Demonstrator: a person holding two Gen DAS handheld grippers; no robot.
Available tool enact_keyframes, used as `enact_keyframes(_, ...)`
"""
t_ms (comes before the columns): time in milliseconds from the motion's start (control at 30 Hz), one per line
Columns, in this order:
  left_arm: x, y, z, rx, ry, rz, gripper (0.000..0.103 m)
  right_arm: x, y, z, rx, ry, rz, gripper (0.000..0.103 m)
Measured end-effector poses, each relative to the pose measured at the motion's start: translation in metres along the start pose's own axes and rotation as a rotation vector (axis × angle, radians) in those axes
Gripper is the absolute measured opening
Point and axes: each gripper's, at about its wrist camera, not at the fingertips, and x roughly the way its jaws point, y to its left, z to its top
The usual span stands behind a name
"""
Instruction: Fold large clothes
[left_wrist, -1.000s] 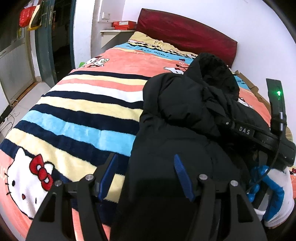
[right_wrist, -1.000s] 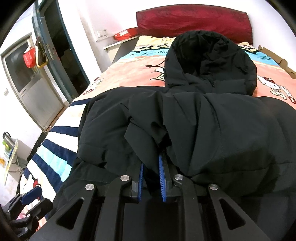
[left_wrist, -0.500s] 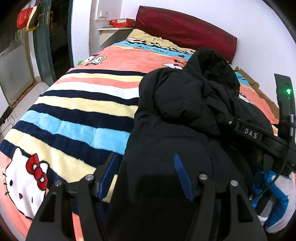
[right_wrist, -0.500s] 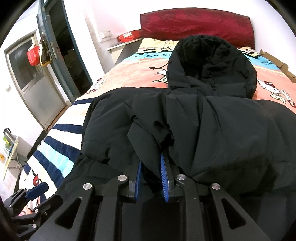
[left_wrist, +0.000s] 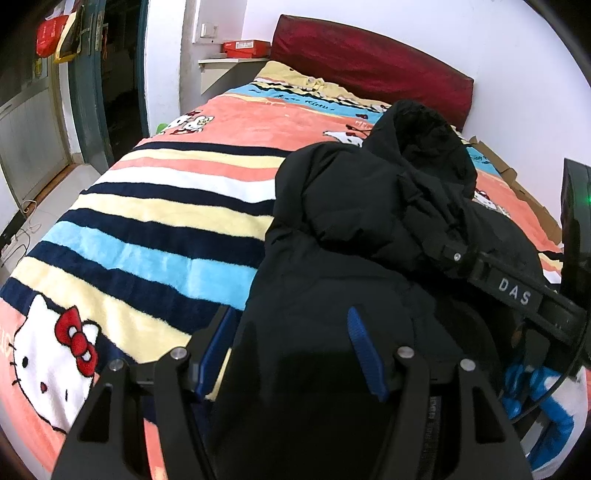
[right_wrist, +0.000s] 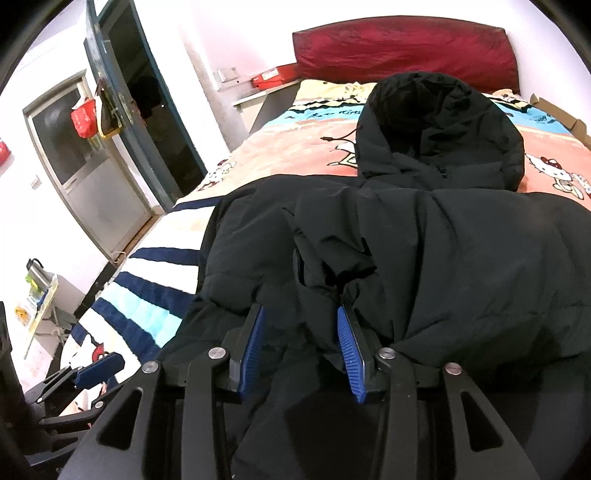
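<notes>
A large black hooded puffer jacket (left_wrist: 354, 236) lies on the striped bed, hood toward the red headboard; it also fills the right wrist view (right_wrist: 443, 240). My left gripper (left_wrist: 291, 350) is open, its jaws astride the jacket's near left edge. My right gripper (right_wrist: 301, 345) is open over a bunched fold of the jacket, with fabric between its blue pads (right_wrist: 349, 343). The right gripper's body (left_wrist: 517, 295) shows at the right of the left wrist view. The left gripper (right_wrist: 92, 369) shows at the lower left of the right wrist view.
The bed (left_wrist: 147, 236) has a striped Hello Kitty blanket, bare on its left half. A red headboard (left_wrist: 369, 62) stands against the wall. A shelf with a red box (left_wrist: 243, 46) and an open door (right_wrist: 147, 110) lie to the left. Cardboard (left_wrist: 517, 184) lines the bed's right side.
My right gripper has opened and let go of the jacket fold it was pinching. The left gripper stays open and has barely shifted.
</notes>
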Motion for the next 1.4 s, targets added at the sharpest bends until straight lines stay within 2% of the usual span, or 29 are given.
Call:
enact_keyframes(600, -0.015, -0.011, 0.0, 0.005, -0.016, -0.002, 0.061, -0.025, 0.018, -0.012, -0.015, 0.003, 0.059, 0.042)
enact_keyframes(1400, -0.039, -0.009, 0.002, -0.017, -0.05, -0.009, 0.061, -0.05, 0.029, -0.027, -0.031, 0.023, 0.078, 0.042)
